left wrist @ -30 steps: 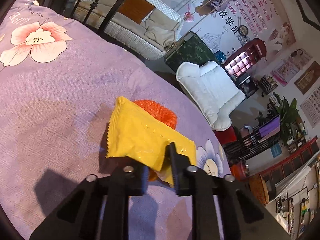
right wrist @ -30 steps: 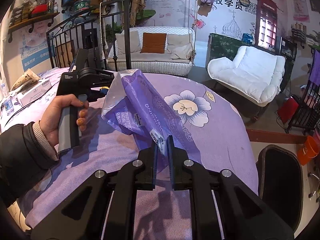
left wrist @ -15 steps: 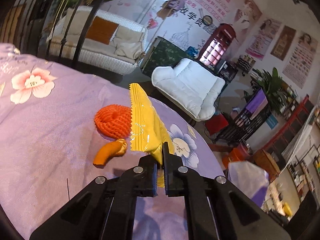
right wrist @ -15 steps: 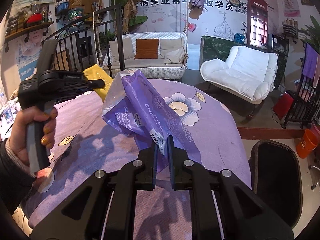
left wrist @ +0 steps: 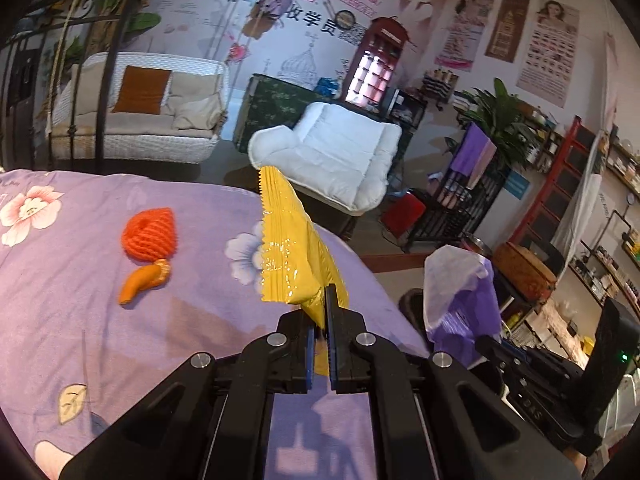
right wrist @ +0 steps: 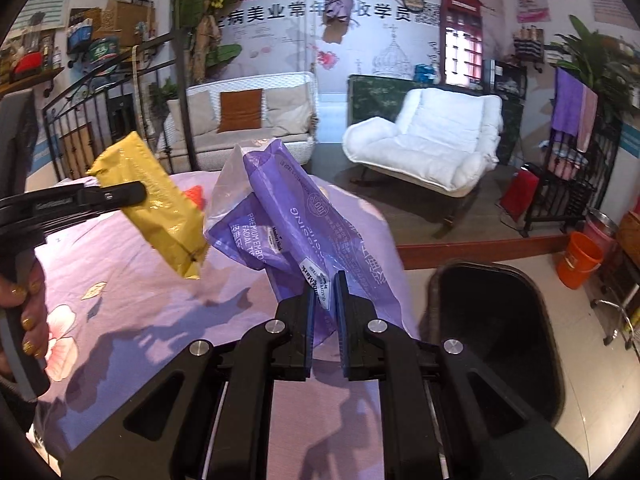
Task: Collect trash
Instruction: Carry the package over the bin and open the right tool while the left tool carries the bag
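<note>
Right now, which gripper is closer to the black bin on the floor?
Right. The right gripper, shut on the purple wrapper, is at the table edge beside the black bin. The left gripper, holding the yellow packet, is farther back over the table.

This looks like a beauty salon's lounge. A big wall mural (right wrist: 320, 12) advertises in Chinese lettering. Below it sit a wicker sofa (right wrist: 248, 120) and a white armchair (right wrist: 432, 140); right of the armchair, beauty posters (left wrist: 512, 28) and product shelves (left wrist: 616, 248) line the wall.
</note>
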